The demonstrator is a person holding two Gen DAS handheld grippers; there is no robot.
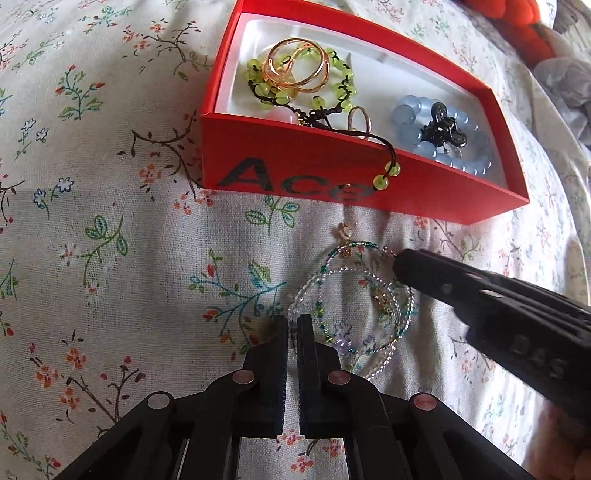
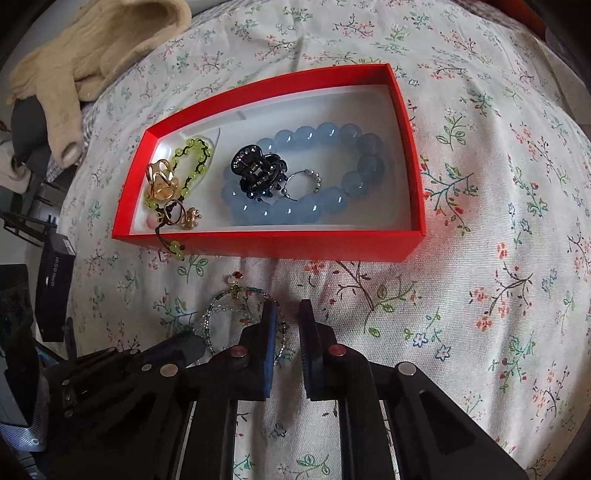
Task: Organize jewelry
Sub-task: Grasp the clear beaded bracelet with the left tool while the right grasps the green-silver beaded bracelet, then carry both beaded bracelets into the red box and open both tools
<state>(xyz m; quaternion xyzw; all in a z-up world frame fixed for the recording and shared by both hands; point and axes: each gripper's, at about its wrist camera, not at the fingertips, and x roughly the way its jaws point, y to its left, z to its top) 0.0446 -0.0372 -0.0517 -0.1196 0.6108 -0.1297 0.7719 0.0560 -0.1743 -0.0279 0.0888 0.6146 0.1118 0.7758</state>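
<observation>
A thin beaded necklace of clear and green beads lies coiled on the floral cloth in front of the red box. My left gripper has its jaws nearly together around the necklace's near-left edge, with a thin strand between them. My right gripper is slightly open, empty, at the necklace's right side; it shows from the right in the left wrist view. The box holds a blue bead bracelet, a black hair clip, a green bead bracelet and gold rings.
The floral cloth covers a soft surface. A beige garment lies at the far left beyond it. A black box stands off the cloth's left edge. An orange plush thing sits past the box.
</observation>
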